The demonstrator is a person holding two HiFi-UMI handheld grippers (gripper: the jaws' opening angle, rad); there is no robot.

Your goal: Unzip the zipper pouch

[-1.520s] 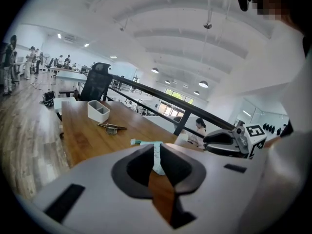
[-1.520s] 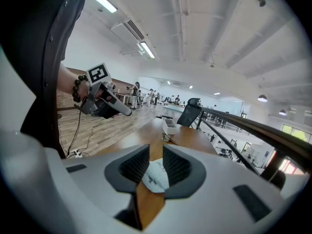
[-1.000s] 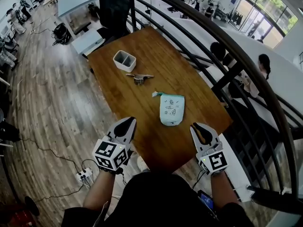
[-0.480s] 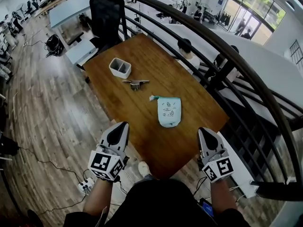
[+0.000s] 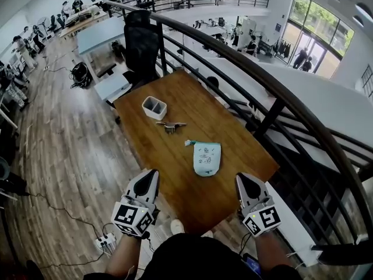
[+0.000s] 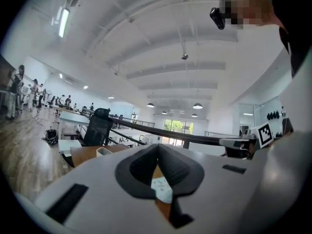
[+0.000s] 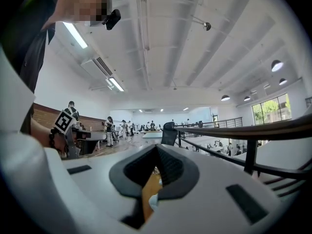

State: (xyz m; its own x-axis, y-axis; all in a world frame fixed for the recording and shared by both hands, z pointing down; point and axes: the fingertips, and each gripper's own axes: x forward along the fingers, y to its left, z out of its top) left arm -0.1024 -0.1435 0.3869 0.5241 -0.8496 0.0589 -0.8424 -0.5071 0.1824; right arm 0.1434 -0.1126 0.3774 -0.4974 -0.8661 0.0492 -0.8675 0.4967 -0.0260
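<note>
A pale teal zipper pouch point(image 5: 206, 158) with small prints lies flat on the brown wooden table point(image 5: 186, 107), its zipper end toward the far side. My left gripper point(image 5: 149, 176) hovers shut at the table's near left edge, empty, well short of the pouch. My right gripper point(image 5: 242, 181) hangs shut and empty at the near right edge. In the left gripper view a sliver of the pouch point(image 6: 162, 189) shows through the gap under the closed jaws. The right gripper view shows a strip of table point(image 7: 152, 186) and a bit of the pouch point(image 7: 154, 202).
A white two-compartment box point(image 5: 154, 107) stands at the table's far end, a small metal tool point(image 5: 171, 125) lies between it and the pouch. A black office chair point(image 5: 141, 42) stands beyond the table. A dark curved railing point(image 5: 274, 107) runs along the right side. People stand in the background.
Both grippers have drawn back slightly from the table edge and their jaws have come fully together. The head view has lifted, so the table sits farther off. The pouch has not moved.
</note>
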